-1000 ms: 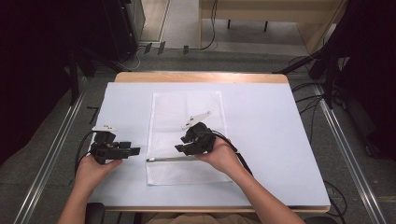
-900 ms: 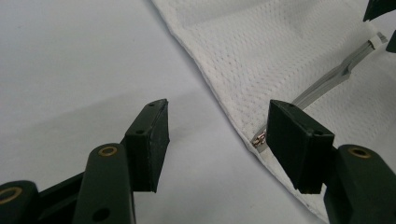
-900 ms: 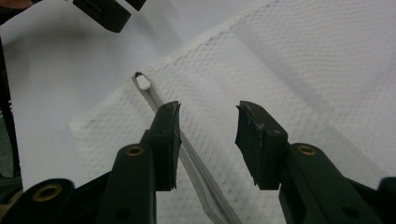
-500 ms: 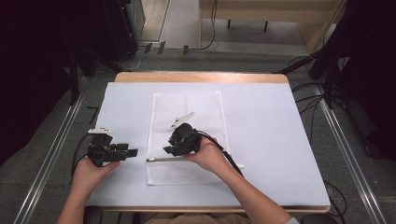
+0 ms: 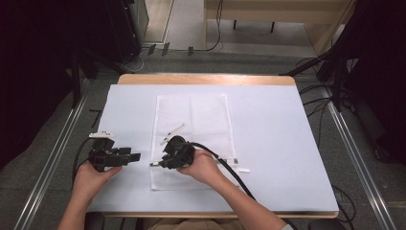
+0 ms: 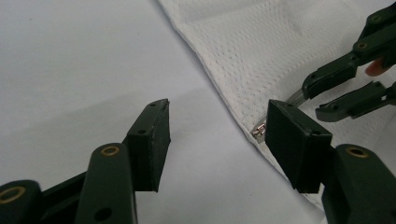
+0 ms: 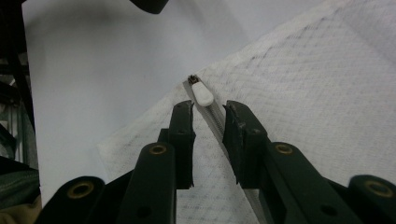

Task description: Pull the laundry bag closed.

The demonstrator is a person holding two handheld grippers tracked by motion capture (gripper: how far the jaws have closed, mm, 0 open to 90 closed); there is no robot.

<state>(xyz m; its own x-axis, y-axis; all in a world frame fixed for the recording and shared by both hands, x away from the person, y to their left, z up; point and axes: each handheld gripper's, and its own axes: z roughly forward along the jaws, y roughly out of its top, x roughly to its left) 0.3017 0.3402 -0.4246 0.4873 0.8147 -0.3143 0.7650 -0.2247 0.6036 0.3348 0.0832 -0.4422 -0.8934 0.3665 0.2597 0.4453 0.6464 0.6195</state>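
Observation:
A white mesh bag [image 5: 191, 120] lies flat in the middle of the table, its zipper [image 5: 229, 161] running across its near part. My right gripper [image 5: 154, 164] is at the zipper's left end. In the right gripper view its jaws [image 7: 208, 112] stand narrowly open astride the zipper track, with the white pull tab [image 7: 202, 93] just beyond the tips. My left gripper [image 5: 136, 156] rests on the table left of the bag, open and empty [image 6: 217, 116]. One pad sits next to the bag's corner and the metal zipper end [image 6: 258, 132]. The right gripper [image 6: 315, 100] shows beyond that corner.
A pale sheet [image 5: 287, 124] covers the wooden table [image 5: 206, 79]. A small white tag [image 5: 244, 170] lies right of the bag near the zipper's end. The right gripper's black cable [image 5: 230, 173] trails back over the bag's near right part. Metal rails run along both table sides.
The right gripper has slid left along the zipper line to the bag's left edge. The left gripper has shifted only slightly and stays open.

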